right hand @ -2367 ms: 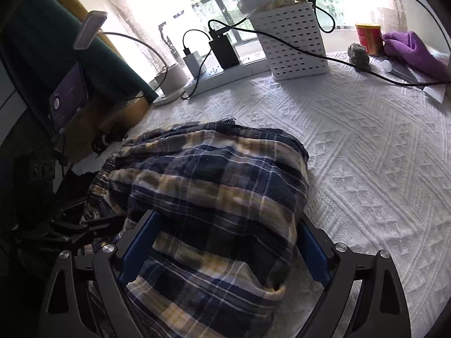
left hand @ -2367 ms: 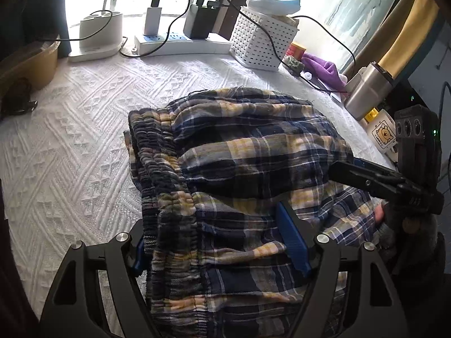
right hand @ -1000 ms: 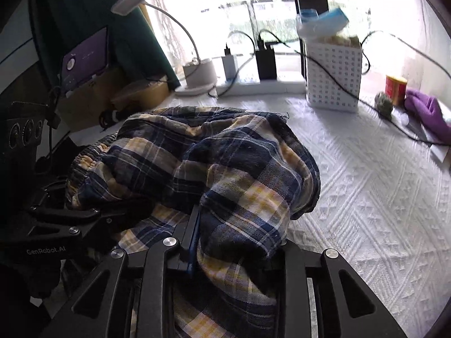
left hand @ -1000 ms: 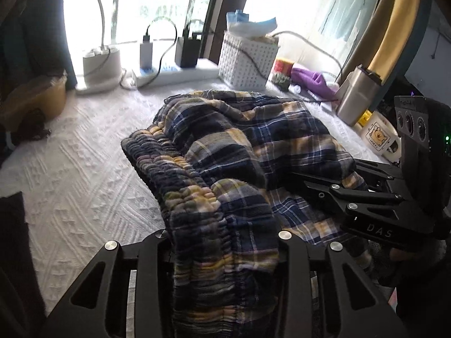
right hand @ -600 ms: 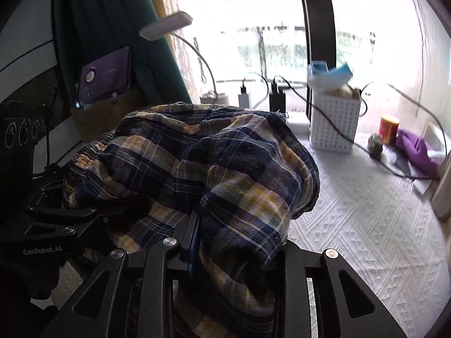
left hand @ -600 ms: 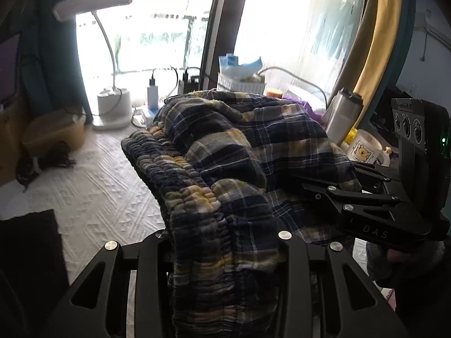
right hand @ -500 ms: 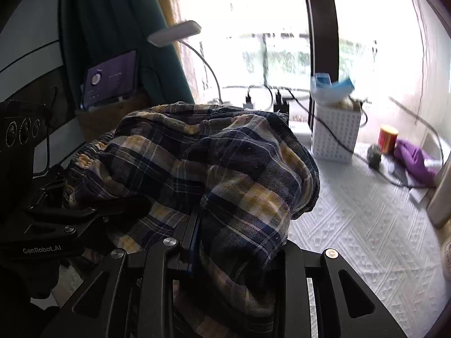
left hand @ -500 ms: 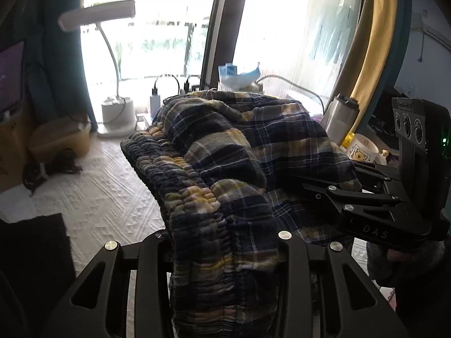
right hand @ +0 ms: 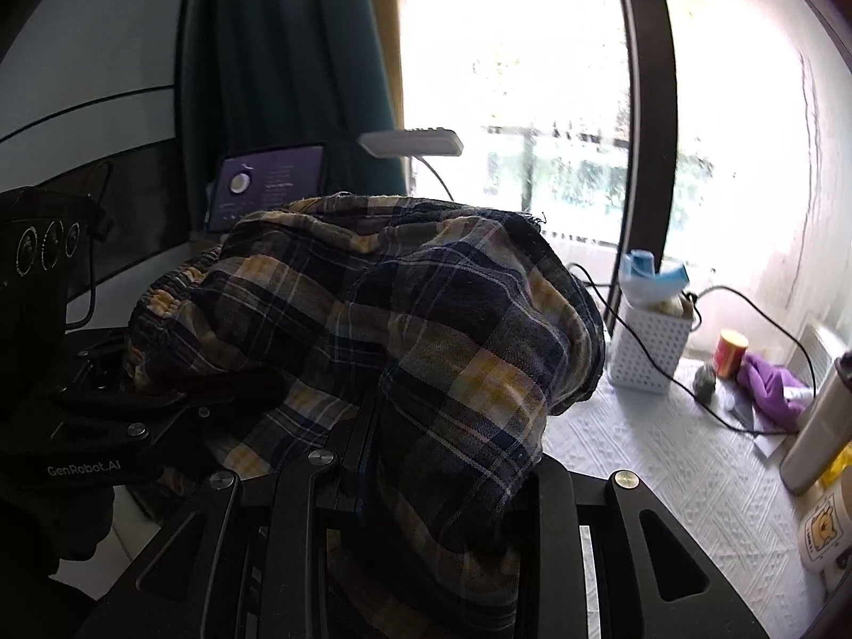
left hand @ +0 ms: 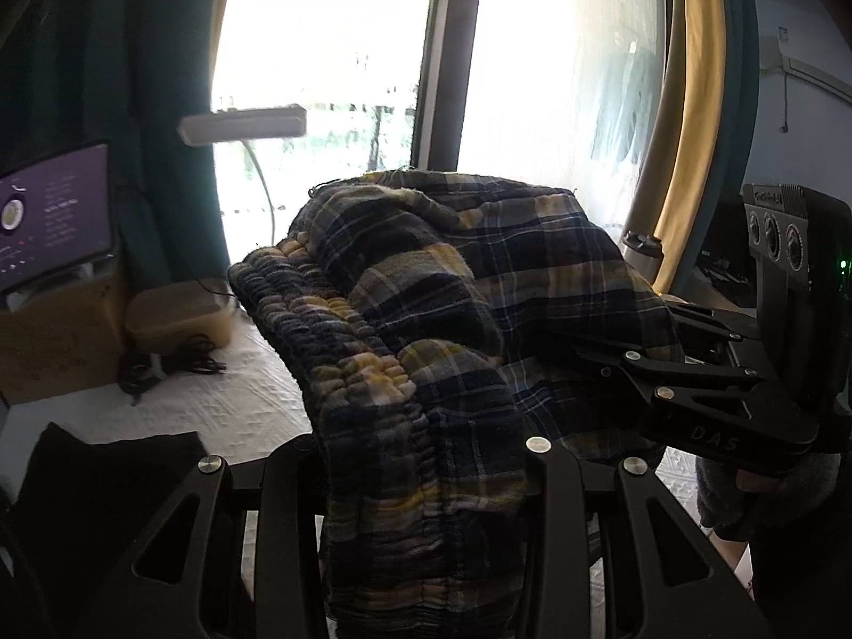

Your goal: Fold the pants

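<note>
Left tool (left hand: 420,458) and right tool (right hand: 442,479) each clamp the plaid pants (left hand: 458,287) | we hold them above the table (right hand: 665,458) | step: transfer lift | next: lower evenly, release together

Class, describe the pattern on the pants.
The pants are navy, yellow and white plaid, clearest from the right wrist view.

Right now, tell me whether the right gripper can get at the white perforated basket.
Probably not: the right gripper is clamped on the bunched plaid pants, which hang between it and the basket.
</note>
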A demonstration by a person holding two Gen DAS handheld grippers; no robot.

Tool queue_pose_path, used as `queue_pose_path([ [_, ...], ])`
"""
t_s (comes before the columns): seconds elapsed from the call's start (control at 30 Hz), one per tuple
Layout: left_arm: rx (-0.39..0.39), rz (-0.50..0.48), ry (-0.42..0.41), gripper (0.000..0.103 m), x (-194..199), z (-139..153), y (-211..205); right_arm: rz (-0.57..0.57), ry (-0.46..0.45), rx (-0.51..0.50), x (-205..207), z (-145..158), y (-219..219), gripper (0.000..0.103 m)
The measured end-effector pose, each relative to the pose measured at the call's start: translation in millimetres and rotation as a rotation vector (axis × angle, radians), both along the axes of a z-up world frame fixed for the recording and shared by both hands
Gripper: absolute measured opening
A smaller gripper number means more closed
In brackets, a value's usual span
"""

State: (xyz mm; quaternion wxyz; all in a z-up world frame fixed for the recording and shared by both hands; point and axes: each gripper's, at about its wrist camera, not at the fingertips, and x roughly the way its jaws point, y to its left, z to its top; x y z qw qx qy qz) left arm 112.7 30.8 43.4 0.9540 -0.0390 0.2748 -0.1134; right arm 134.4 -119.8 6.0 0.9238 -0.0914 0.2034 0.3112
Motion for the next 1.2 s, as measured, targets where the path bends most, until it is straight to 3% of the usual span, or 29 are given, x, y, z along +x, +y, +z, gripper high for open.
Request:
queue_pose_path([
  [0.47, 0.010, 0.102, -0.044, 0.035, -52, 17, 43, 0.094, -0.050, 0.006, -41, 21, 56, 0.030],
  [0.9, 0.041, 0.190, -0.046, 0.035, -92, 16, 88, 0.183, -0.039, 0.002, -68, 18, 114, 0.030],
  [1.2, 0.015, 0.236, -0.023, 0.035, -104, 7, 124, 0.227, -0.018, 0.000, -81, 9, 154, 0.030],
])
